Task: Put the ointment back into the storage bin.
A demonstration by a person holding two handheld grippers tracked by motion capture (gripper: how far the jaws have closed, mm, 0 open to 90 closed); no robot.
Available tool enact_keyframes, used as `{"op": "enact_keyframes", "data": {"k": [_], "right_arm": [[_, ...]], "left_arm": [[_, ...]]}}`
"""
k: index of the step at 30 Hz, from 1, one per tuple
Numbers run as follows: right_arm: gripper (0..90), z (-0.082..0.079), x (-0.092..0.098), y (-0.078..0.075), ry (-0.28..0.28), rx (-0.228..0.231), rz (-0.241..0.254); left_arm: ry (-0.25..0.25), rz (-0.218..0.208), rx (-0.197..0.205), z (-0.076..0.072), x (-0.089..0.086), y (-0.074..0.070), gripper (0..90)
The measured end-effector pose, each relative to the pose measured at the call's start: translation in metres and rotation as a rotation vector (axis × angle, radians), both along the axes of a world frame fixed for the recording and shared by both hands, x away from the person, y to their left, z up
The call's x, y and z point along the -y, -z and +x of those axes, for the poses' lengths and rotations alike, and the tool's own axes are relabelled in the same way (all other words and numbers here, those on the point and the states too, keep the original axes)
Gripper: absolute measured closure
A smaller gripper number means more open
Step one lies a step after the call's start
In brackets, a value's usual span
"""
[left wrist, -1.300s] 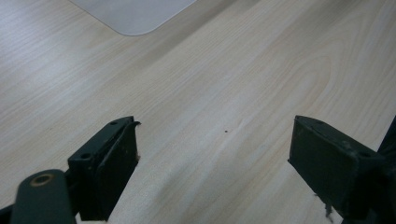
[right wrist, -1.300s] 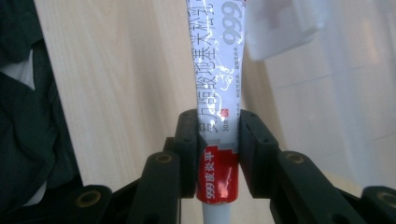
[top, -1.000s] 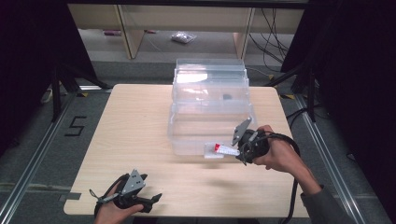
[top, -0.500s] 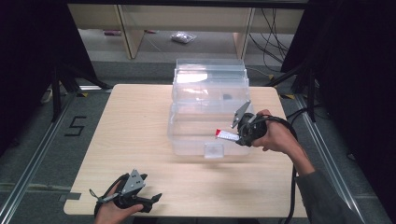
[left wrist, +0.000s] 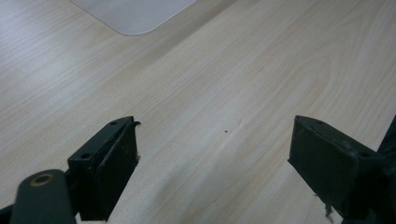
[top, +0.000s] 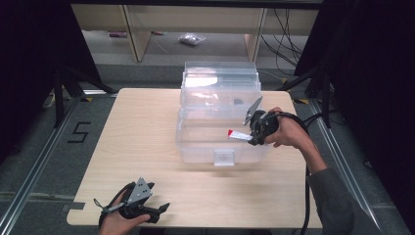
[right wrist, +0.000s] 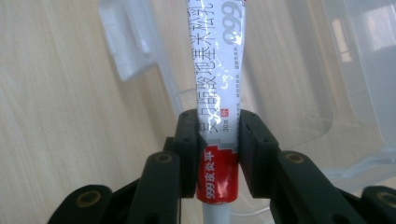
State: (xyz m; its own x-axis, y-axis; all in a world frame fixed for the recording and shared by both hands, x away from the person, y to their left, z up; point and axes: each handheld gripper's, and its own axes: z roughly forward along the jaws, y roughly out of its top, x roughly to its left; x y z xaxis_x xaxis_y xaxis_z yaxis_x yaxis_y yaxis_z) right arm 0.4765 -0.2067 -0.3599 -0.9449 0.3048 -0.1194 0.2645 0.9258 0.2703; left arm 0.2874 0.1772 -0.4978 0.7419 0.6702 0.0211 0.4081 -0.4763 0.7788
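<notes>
My right gripper (top: 250, 137) (right wrist: 217, 140) is shut on a white ointment tube (right wrist: 215, 79) with a red band and printed characters. In the high view the tube (top: 238, 135) sticks out leftward over the front right part of a clear plastic storage box (top: 218, 110). The box's latch (top: 224, 157) shows on its near wall. My left gripper (top: 159, 211) rests low at the table's near left edge. Its jaws stand wide open over bare wood (left wrist: 219, 116) with nothing between them.
The light wooden table (top: 142, 132) has bare room left of and in front of the box. A shelf unit (top: 195, 24) stands behind the table. A cable (top: 307, 196) trails from the right hand. A corner of the clear box (left wrist: 135, 14) shows in the left gripper view.
My right gripper has carried the tube away from the near front of the box, up and slightly right, to above the box's right side. The left gripper has stayed still.
</notes>
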Motion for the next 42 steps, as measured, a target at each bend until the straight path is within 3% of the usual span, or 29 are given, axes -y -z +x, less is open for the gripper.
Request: {"op": "enact_keyframes", "data": {"k": [4, 5, 12, 13, 15, 16, 23, 42], "right_arm": [[71.1, 0.009, 0.004, 0.004, 0.000, -0.003, -0.001], [71.1, 0.011, 0.006, 0.006, 0.032, -0.004, -0.008], [71.1, 0.017, 0.006, 0.013, 0.017, -0.016, 0.001], [71.1, 0.017, 0.006, 0.015, 0.054, -0.031, -0.013], [71.1, 0.019, 0.006, 0.017, 0.049, -0.031, -0.012], [71.1, 0.021, 0.007, 0.018, 0.020, -0.027, -0.005], [71.1, 0.022, 0.010, 0.025, 0.047, -0.044, -0.009], [70.9, 0.026, 0.010, 0.039, 0.005, -0.079, -0.011]], "left_arm": [[0.003, 0.003, -0.001, 0.000, 0.000, 0.000, 15.1], [0.001, -0.004, 0.002, 0.000, 0.000, 0.000, 15.1], [0.004, -0.003, 0.000, -0.001, 0.000, 0.000, 15.1], [0.001, 0.001, -0.005, 0.000, 0.000, 0.000, 15.1], [0.003, 0.007, 0.004, 0.000, 0.000, 0.000, 15.1], [0.001, -0.003, 0.002, 0.000, 0.000, 0.000, 15.1], [0.004, -0.002, -0.001, -0.001, 0.000, 0.000, 15.1], [0.005, 0.000, 0.001, -0.001, 0.000, -0.001, 15.1]]}}
